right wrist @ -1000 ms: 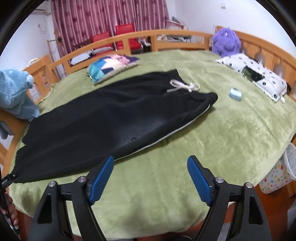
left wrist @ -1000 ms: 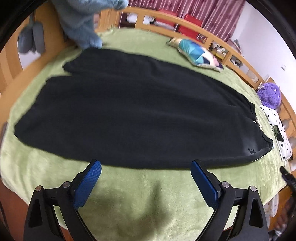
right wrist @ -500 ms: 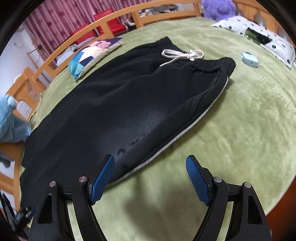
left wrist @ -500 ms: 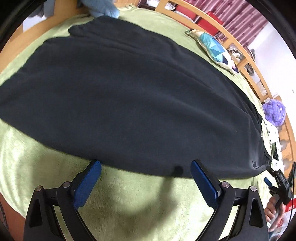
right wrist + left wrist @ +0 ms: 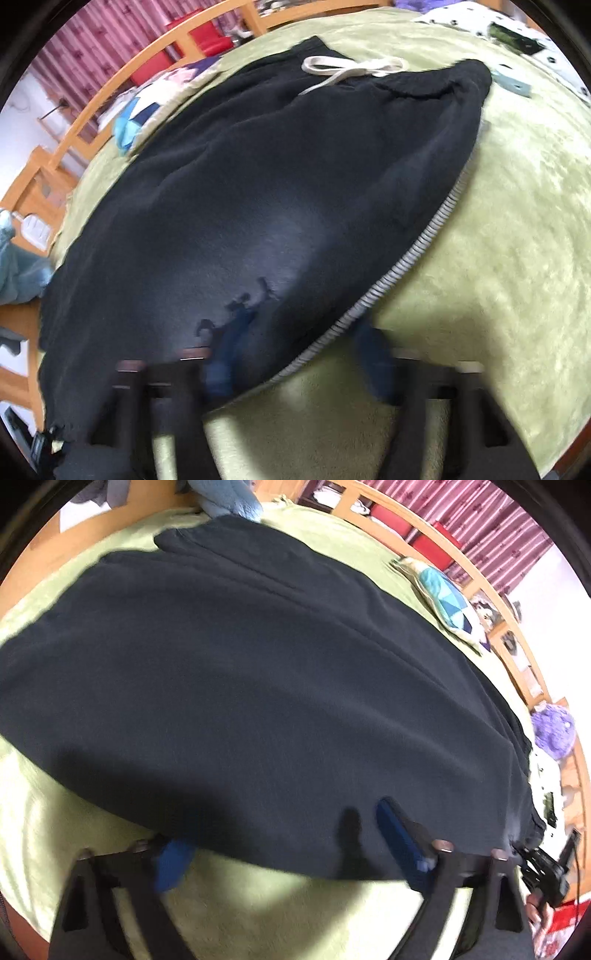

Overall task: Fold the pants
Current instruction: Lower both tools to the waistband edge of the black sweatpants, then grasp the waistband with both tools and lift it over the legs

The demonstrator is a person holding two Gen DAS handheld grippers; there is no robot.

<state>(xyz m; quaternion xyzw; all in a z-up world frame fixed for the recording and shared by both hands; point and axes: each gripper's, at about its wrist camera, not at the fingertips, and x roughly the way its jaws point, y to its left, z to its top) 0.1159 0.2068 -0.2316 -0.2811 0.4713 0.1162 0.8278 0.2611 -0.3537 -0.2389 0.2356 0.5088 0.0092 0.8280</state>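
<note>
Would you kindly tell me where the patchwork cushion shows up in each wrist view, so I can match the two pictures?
Left wrist view: the patchwork cushion lies upper right, beyond the far edge of the black pants, near the wooden rail.
Right wrist view: the cushion lies upper left, again past the pants' far edge.
Shared landmark: the red chairs behind the rail, before the striped curtain.

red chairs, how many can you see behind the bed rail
2. Both red chairs stand side by side beyond the wooden rail, before the striped curtain: one nearer the left, the other to its right. More may be hidden.
</note>
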